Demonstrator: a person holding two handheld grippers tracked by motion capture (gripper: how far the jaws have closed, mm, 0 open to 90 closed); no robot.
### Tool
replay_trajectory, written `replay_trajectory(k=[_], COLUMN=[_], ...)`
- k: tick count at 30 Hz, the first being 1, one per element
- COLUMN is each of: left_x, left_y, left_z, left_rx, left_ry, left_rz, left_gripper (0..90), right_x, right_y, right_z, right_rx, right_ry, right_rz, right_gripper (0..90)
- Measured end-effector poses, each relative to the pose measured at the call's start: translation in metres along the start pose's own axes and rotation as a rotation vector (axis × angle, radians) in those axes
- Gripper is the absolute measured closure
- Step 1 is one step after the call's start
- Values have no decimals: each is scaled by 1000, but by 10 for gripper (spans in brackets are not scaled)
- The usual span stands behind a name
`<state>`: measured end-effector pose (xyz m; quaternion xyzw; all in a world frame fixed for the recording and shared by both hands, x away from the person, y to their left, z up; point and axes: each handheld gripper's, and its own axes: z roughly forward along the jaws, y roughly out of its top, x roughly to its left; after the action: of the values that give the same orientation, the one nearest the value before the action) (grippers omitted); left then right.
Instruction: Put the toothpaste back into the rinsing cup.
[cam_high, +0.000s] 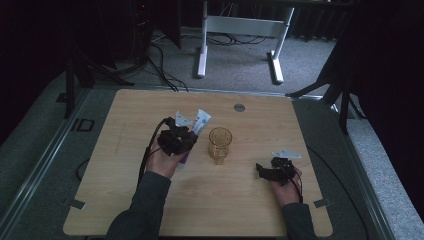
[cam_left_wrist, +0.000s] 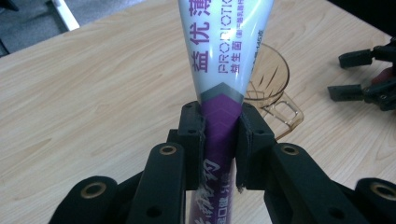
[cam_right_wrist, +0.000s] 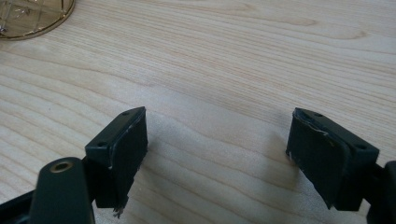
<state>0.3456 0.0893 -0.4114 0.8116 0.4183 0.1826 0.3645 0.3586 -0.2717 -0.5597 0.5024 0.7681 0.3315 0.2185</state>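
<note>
I look down on a light wooden counter (cam_high: 125, 200) with a person's two forearms coming in from the near edge, each hand holding a black gripper. My left gripper (cam_left_wrist: 219, 140) sits left of centre, and its jaws are clamped on a toothpaste tube (cam_left_wrist: 224, 56). The jaws pinch the tube's purple lower part, and its white upper part, printed with purple lettering, widens as it runs away from the jaws. In the high view the tube's wide crimped end points toward the far side of the counter.

Just right of the tube stands an amber glass mug (cam_high: 220, 144), upright near the middle of the counter, with its handle visible in the left gripper view. I cannot tell whether the tube touches it.

My right gripper (cam_right_wrist: 217, 154) rests low over bare wood toward the near right, well apart from the mug. Its jaws are spread wide with nothing between them. A small grey metal disc (cam_high: 239, 107) is set in the counter toward the far edge.
</note>
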Motion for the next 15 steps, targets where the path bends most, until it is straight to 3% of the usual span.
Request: replay_trajectory(k=[15], left_x=[-1], left_y=[7], left_z=[-2], left_rx=[-27], left_ry=[17], left_rz=[9], left_gripper=[746], right_x=[0], right_y=[0], right_z=[0], right_rx=[0], right_ry=[0], right_rz=[0], right_gripper=[199])
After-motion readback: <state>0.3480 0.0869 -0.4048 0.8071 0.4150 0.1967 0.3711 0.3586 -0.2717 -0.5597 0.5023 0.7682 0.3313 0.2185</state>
